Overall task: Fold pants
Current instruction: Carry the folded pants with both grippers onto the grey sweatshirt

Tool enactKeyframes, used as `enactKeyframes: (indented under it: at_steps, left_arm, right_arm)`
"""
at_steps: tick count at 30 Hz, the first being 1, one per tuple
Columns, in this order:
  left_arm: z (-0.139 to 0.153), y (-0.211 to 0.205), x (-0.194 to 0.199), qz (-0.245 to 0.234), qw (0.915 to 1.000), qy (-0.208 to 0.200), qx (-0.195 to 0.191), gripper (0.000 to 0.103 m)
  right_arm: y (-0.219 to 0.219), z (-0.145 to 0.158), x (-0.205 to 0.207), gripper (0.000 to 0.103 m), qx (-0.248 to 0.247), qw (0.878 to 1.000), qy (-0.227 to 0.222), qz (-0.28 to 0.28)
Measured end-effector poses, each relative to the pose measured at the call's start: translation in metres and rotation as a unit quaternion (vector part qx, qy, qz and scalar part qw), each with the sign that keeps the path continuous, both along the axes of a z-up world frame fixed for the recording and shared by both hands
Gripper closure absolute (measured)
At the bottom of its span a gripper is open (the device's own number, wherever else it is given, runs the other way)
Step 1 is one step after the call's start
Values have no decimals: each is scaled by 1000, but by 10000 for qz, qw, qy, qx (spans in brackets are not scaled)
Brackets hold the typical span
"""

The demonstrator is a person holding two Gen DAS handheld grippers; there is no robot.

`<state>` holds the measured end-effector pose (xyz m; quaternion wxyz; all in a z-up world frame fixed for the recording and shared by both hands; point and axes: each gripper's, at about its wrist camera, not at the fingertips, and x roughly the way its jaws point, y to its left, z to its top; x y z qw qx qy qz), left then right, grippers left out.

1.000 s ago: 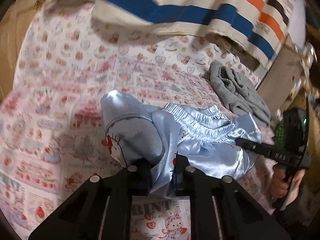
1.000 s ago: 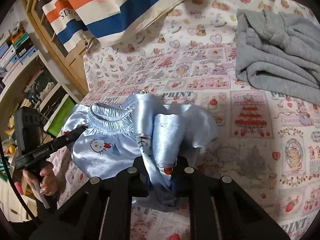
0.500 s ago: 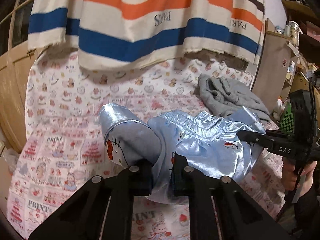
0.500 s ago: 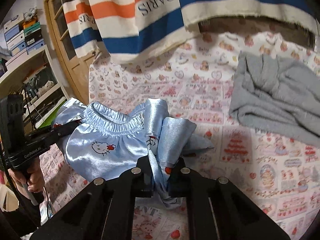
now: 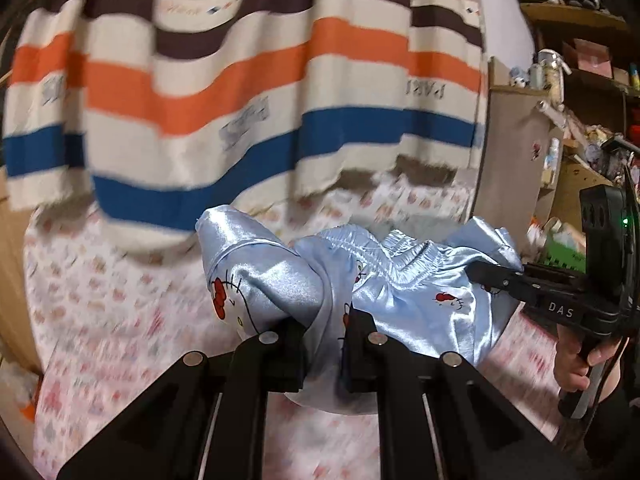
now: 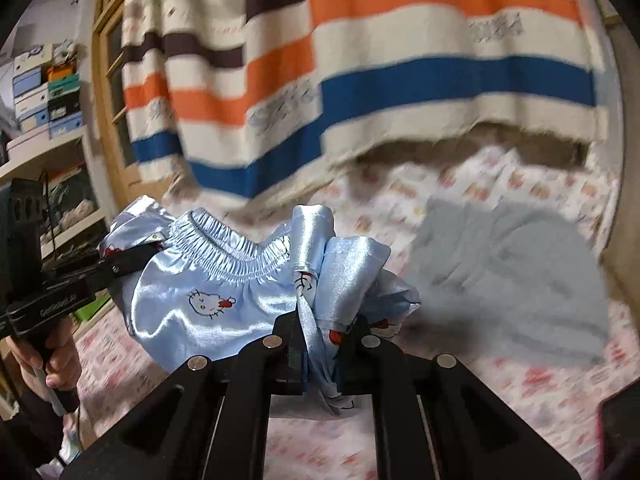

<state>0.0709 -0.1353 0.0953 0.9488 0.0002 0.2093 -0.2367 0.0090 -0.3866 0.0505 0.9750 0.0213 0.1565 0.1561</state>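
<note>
Above the bed (image 6: pixel 500 392) with its printed pink-and-white sheet, a pair of shiny light-blue satin pants (image 6: pixel 208 300) hangs bunched between the two tools, clear of the sheet as far as the blur allows one to judge. In the right wrist view, at the far left, a hand (image 6: pixel 56 364) grips the handle of the left tongs (image 6: pixel 132 256), whose tips are clenched on the pants at one end of the gathered waistband (image 6: pixel 232 248). Just right of the cartoon cat face printed on the fabric, the right tongs (image 6: pixel 320 344) are clamped on a twisted fold of the same pants, cloth spilling out on both sides of the pads. Further right, a crumpled grey garment (image 6: pixel 512 272) lies on the sheet, well apart from the pants. Behind everything hangs a striped cloth (image 6: pixel 360 80) in cream, orange, blue and brown.

In the left wrist view, the left tongs (image 5: pixel 326 344) pinch a puffed fold of satin; to the right, the right tongs (image 5: pixel 492 276) bite the waistband's other end, held by a hand (image 5: pixel 576 364), with cluttered shelves (image 5: pixel 580 80) beyond.
</note>
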Motion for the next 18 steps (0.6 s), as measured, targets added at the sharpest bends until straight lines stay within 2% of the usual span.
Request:
enactKeyframes:
  at_steps: [4,9,12,15,18]
  left_arm:
    - [21,-43,31,-184,9994,-282,-83,92]
    - [37,-105,80,-425,9979,-406,-260,92]
    - [38,-141,101,-665,9960,-508,-306,92]
    - [33,-173,119,-831,9944,-532,-383,92]
    - [22,-205,134,-969,9931,-625,-195,91]
  right_arm:
    - [-39,33,14,94,96,9983,-297,-496]
    - [-90,67,42,94,63,9929,-460,-1096]
    - [-116,75,60,94,-7,9868,-545,-1525]
    - [-151,77,75,94,156,9790,-555,-1957]
    - [-179,75,89,94,346,9733,-486,-2217]
